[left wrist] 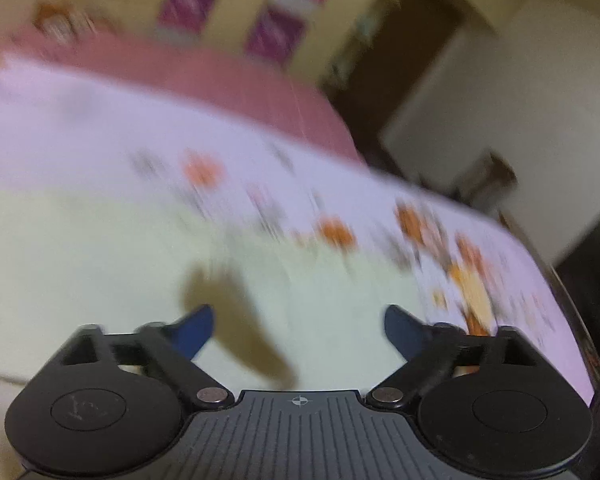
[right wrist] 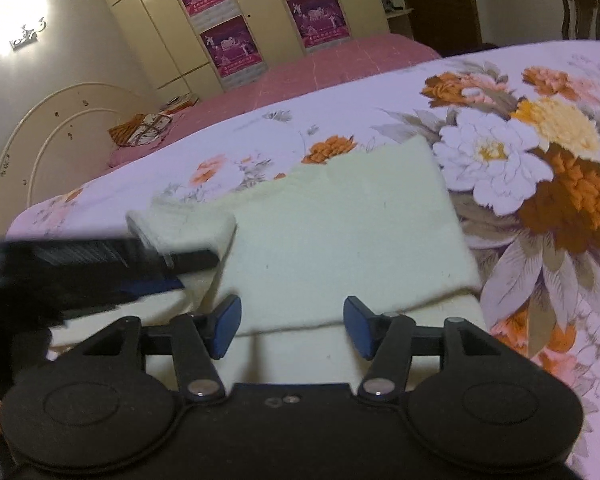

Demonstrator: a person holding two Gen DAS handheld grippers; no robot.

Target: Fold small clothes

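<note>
Now the pale cloth [right wrist: 340, 232] lies flat on the flowery bed cover [right wrist: 540, 152], w/ one fold made, I think. Both hand-held grippers hold nothing. Left hand-held gripper [left wrist: 298, 326] has its jaws wide apart over the cloth. Right hand-held gripper [right wrist: 292, 326] is partly open, right at the near edge. Next move prob. needs a pinch on an edge, then a lift over. Right view is sharp & shows the whole cloth and the other gripper from the side; left view is all blur.

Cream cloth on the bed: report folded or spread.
Folded. In the right wrist view the cream cloth shows an upper layer whose edge lies across a lower layer.
</note>
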